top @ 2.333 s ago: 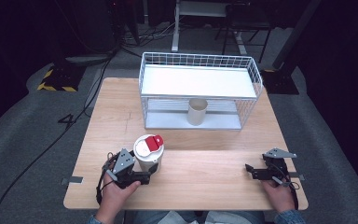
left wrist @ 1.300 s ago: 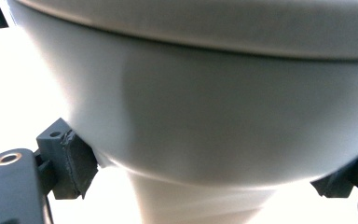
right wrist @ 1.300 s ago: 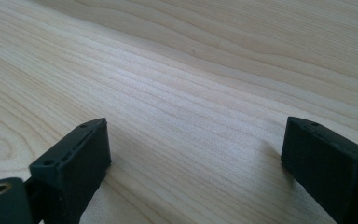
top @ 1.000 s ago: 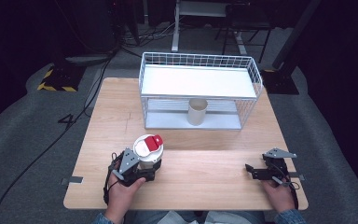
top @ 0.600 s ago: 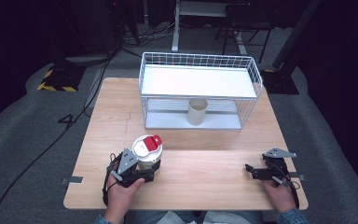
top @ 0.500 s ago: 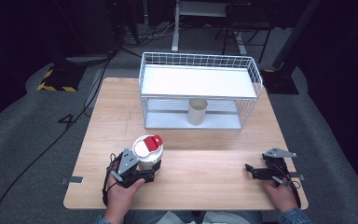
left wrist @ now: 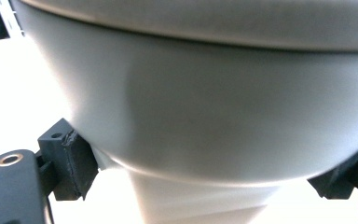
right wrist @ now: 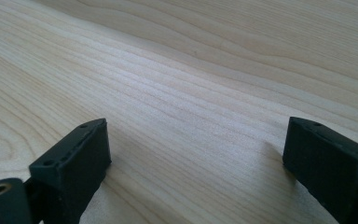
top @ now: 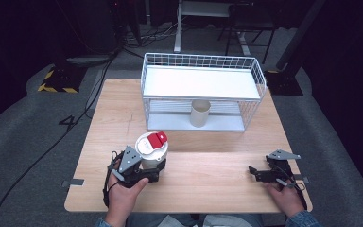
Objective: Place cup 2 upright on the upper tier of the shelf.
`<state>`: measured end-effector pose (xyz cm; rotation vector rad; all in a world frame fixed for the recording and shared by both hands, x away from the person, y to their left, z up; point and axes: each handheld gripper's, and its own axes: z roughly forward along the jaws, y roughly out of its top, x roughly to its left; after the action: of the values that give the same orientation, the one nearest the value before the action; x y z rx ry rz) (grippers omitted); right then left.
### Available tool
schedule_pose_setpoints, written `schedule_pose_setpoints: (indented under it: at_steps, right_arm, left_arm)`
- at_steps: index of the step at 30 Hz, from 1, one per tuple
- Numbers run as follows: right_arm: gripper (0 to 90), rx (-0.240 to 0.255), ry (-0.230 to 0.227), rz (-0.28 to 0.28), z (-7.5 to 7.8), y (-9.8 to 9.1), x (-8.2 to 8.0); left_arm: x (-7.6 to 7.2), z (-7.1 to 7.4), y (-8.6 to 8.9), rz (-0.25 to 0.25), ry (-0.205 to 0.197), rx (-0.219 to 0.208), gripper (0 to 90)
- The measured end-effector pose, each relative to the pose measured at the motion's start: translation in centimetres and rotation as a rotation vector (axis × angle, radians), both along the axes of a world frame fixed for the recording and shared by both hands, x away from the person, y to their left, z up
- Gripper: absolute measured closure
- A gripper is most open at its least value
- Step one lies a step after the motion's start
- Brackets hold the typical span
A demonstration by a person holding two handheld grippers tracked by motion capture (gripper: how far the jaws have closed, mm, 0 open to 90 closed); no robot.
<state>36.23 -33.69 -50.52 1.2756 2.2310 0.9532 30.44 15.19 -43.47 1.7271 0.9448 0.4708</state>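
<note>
While my left claw (top: 152,166) carries the load, the order of attention runs from the big fixtures down to the contact patch. The wooden table (top: 208,189) is the stage; at its far side stands a white wire rack (top: 203,92) with a flat shelf on top and a lower tier, on which a plain beige cup (top: 200,112) rests upright. Near the table's front left, just ahead of my left hand (top: 123,189), sits the thing I am handling: a white tumbler (top: 151,150) with a round lid and a red flip cap (top: 159,138). My left claw is pinching the tumbler low on its body, where the wall tapers; in the left gripper view the black pads (left wrist: 70,161) press against both flanks of the pale wall (left wrist: 205,116). My right claw (top: 260,174) rests near the front right corner, well apart from the tumbler, its jaws spread over bare wood (right wrist: 191,93) with nothing between them.

I judge the step to be a lift toward the rack. To do it well, I keep the tumbler upright, since the heavy lid sits high above the grip and the taper invites slipping downward. I hold the squeeze steady, rise straight, and clear the rack's front wires before moving forward.
</note>
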Motion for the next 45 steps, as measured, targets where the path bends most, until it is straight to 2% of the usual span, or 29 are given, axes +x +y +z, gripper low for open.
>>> schedule_pose_setpoints:
  at_steps: [5, 14, 15, 23, 27, 31, 36, 41, 45]
  right_arm:
    - [7.3, 0.002, 0.002, 0.002, 0.0, 0.0, 0.0]
    - [7.4, 0.001, 0.002, 0.002, 0.0, 0.0, 0.0]
    - [7.4, 0.0, 0.002, 0.003, 0.0, 0.0, 0.0]
    - [7.6, 0.0, 0.002, -0.002, 0.0, 0.1, -0.1]
    - [7.6, 0.0, 0.002, -0.002, 0.0, 0.1, -0.1]
    - [7.5, -0.001, 0.002, -0.002, 0.0, 0.1, -0.1]
    - [7.5, -0.001, 0.001, -0.002, 0.0, 0.0, -0.1]
    - [7.5, 0.0, 0.002, -0.002, 0.0, 0.1, -0.1]
    - [7.5, -0.001, 0.002, -0.002, 0.0, 0.1, -0.1]
  left_arm:
    - [0.1, 1.7, -0.6, 0.0, -0.013, 0.012, 13.1]
    - [0.7, 4.3, -1.4, -0.004, -0.015, 0.02, 13.0]
    - [1.0, 4.9, -1.6, -0.009, -0.028, 0.031, 13.0]
    - [1.8, 7.1, -2.1, -0.019, -0.027, 0.013, 13.0]
    - [2.6, 8.5, -2.3, -0.027, -0.041, 0.008, 13.0]
    - [3.1, 9.3, -2.4, -0.025, -0.049, 0.003, 13.0]
    - [4.0, 10.2, -2.4, -0.013, -0.032, 0.001, 13.0]
    - [5.0, 11.0, -2.7, -0.014, -0.046, 0.014, 13.0]
    - [6.0, 11.7, -2.9, -0.015, -0.049, 0.006, 13.0]
